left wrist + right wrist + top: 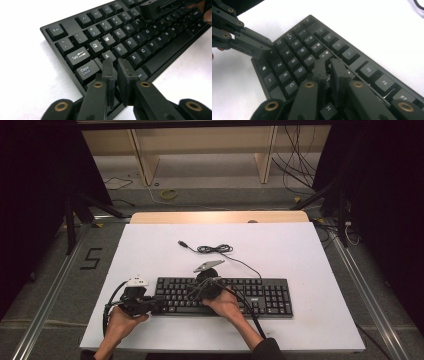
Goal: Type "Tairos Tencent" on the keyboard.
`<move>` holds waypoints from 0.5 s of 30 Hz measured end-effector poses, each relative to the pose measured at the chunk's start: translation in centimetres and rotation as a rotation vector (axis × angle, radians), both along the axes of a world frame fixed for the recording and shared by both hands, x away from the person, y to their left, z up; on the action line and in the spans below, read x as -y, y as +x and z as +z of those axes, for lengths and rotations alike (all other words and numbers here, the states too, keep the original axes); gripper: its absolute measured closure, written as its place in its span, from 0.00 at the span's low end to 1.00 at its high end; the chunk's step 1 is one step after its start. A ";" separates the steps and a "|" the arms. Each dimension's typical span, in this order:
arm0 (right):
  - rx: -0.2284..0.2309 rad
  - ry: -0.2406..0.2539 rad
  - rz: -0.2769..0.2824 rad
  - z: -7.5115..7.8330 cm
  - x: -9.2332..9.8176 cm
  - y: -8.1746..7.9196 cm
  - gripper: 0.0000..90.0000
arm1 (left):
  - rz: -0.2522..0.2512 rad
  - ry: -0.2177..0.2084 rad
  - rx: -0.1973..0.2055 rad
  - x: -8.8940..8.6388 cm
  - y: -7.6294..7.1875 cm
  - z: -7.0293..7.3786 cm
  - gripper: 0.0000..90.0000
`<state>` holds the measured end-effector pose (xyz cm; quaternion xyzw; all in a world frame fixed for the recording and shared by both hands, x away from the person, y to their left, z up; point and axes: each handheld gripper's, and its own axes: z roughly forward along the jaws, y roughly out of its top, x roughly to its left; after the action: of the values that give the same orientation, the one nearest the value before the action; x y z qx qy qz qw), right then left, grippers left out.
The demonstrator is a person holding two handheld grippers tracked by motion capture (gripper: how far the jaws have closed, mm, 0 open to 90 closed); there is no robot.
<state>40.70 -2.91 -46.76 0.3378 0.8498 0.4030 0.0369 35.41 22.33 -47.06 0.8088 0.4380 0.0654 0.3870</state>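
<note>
Black keyboard (225, 296), full-size, lying lengthwise on the near half of a white table (300, 255); its cable (215, 249) runs up to a loose coil and plug behind it.

High view: both hands at the keyboard's left part. Left gripper (152, 305) at the left end, jaws pointing right along the lower key rows; right gripper (197, 292) over the left-centre keys, grey plate on top. Floor, shelf legs and stray cables beyond the table.

Left gripper view: key legends legible. Left gripper (117, 67), jaws nearly together with a slim gap and nothing between, tips just above the A key near Caps Lock; right gripper crosses the top right corner.

Right gripper view: right gripper (329, 67), jaws likewise nearly together, nothing clasped, tips over the keys around R; left gripper enters from upper left, at the keyboard's left end.
</note>
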 end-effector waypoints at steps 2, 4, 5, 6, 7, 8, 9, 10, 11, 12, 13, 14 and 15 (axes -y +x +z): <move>0.002 0.008 -0.004 0.1 0.1 0.0 0.89 | -0.005 0.000 0.009 0.0 0.0 0.1 0.88; 0.000 0.014 0.000 0.2 0.2 0.0 0.86 | 0.002 -0.011 0.013 0.0 0.0 0.1 0.83; -0.001 0.016 0.002 0.2 0.2 0.0 0.83 | 0.005 -0.012 0.013 0.0 0.0 0.2 0.79; -0.004 0.018 0.004 0.3 0.3 0.0 0.79 | 0.006 -0.014 0.014 -0.1 0.1 0.2 0.75; -0.004 0.022 0.005 0.3 0.3 0.0 0.77 | 0.012 -0.023 0.015 -0.1 0.1 0.2 0.73; -0.003 0.029 0.007 0.4 0.4 0.0 0.76 | 0.016 -0.025 0.017 0.0 0.1 0.2 0.70; -0.005 0.036 0.002 0.4 0.5 0.0 0.75 | 0.019 -0.025 0.019 0.0 0.1 0.2 0.68; -0.006 0.043 0.003 0.5 0.6 0.0 0.74 | 0.020 -0.026 0.022 0.0 0.1 0.3 0.66; -0.011 0.050 0.003 0.5 0.7 0.0 0.73 | 0.023 -0.026 0.024 0.0 0.1 0.3 0.63; -0.005 0.053 0.004 0.6 0.7 0.0 0.71 | 0.027 -0.029 0.024 0.0 0.1 0.3 0.60; -0.003 0.057 0.004 0.7 0.8 -0.1 0.70 | 0.031 -0.030 0.023 0.0 0.2 0.3 0.58; -0.001 0.058 0.004 0.8 0.8 -0.1 0.69 | 0.032 -0.032 0.024 0.0 0.2 0.3 0.56; 0.000 0.061 0.007 0.9 0.9 -0.2 0.67 | 0.035 -0.035 0.025 0.0 0.2 0.3 0.54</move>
<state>40.53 -3.78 -45.86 0.3359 0.8383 0.4287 0.0251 35.60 22.35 -46.73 0.7932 0.4485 0.0745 0.4052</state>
